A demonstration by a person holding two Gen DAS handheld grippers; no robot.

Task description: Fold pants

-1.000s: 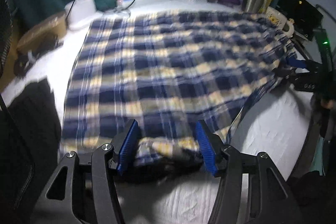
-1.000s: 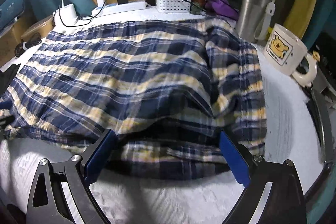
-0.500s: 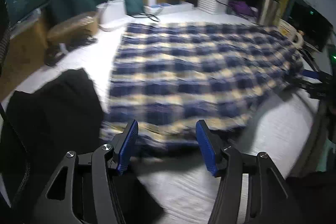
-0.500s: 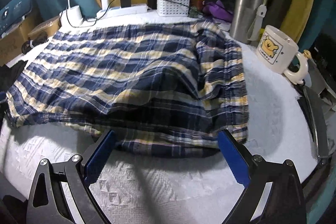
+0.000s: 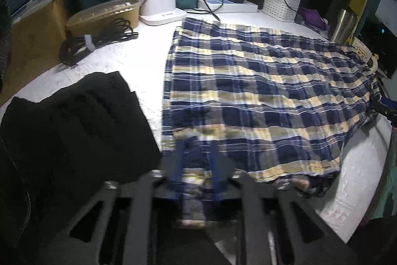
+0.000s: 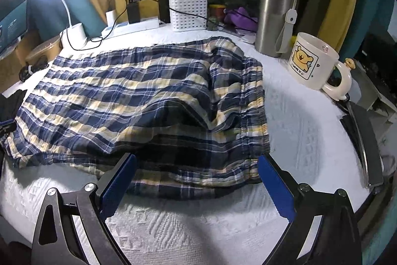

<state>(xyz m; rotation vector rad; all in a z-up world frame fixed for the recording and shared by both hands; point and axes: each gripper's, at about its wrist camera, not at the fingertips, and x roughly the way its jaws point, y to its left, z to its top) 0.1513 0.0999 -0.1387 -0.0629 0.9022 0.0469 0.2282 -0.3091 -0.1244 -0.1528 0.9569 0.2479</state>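
White textured worktop [image 6: 297, 121] carries plaid pants [image 6: 139, 96]. Left gripper [image 5: 197, 160] has just clenched on their near hem. Right gripper [image 6: 196, 180] hangs released.

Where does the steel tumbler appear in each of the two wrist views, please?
Left wrist: the steel tumbler stands far right, upper edge, behind the plaid pants.
Right wrist: the tumbler stands upper right, beside the bear mug.
Shared landmark: the white basket to its left.

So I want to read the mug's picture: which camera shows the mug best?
The right wrist view: the mug stands whole, bear picture facing the camera. In the left wrist view only a sliver peeks from behind the pants.
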